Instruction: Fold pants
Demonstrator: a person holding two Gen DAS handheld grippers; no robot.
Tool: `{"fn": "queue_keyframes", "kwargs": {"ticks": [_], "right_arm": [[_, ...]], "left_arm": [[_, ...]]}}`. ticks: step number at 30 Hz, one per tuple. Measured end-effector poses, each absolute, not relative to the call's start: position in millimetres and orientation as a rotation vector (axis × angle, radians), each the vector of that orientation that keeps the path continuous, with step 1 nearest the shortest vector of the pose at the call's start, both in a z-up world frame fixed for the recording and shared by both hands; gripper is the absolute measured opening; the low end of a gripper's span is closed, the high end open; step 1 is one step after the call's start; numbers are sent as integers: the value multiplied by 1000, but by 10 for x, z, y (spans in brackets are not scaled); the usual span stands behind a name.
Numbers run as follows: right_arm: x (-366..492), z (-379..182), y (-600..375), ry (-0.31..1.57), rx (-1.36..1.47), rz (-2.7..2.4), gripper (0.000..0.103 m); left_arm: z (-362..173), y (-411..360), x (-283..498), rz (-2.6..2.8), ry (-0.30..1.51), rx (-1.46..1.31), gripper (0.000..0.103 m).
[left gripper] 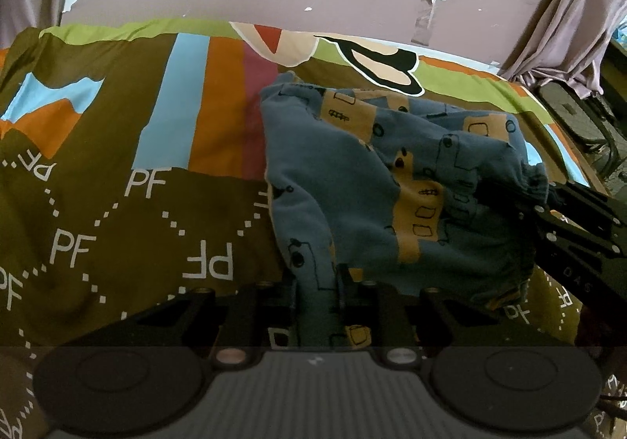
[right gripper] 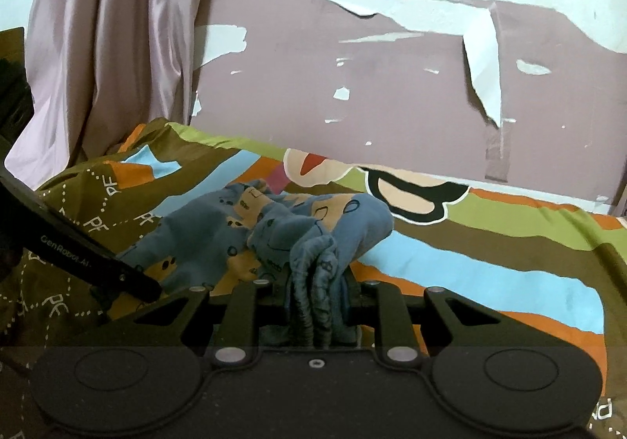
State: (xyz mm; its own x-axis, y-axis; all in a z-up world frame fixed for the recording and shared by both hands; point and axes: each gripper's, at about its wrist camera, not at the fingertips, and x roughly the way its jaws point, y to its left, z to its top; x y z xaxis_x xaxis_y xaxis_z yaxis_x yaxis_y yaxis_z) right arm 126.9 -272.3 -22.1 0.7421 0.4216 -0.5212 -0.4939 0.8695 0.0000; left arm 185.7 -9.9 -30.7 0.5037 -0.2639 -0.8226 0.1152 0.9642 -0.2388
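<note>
Small blue pants [left gripper: 352, 180] with tan patches and black drawn shapes lie crumpled on a patterned bedspread [left gripper: 117, 227]. My left gripper [left gripper: 316, 294] is shut on a strip of the pants' near edge. My right gripper [right gripper: 316, 294] is shut on the gathered elastic waistband of the pants [right gripper: 313, 262]. In the left wrist view the right gripper [left gripper: 548, 200] comes in from the right, holding the bunched band. In the right wrist view the left gripper [right gripper: 145, 286] comes in from the left, at the pants' left edge.
The bedspread [right gripper: 490, 274] has brown, blue, orange and green stripes with white "PF" letters. A mauve wall with peeling paint [right gripper: 392, 94] stands behind the bed. A pale curtain [right gripper: 109, 47] hangs at the left, and also shows at the right of the left wrist view [left gripper: 568, 27].
</note>
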Motion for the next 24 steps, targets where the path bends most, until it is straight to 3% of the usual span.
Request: {"fn": "queue_keyframes", "kwargs": {"ticks": [13, 24], "right_arm": [[1349, 7, -2678, 407, -200, 494, 22], [2320, 453, -2437, 353, -210, 568, 22]], "left_arm": [[-104, -174, 1942, -252, 910, -106, 18], [424, -55, 2560, -182, 752, -74, 18]]}}
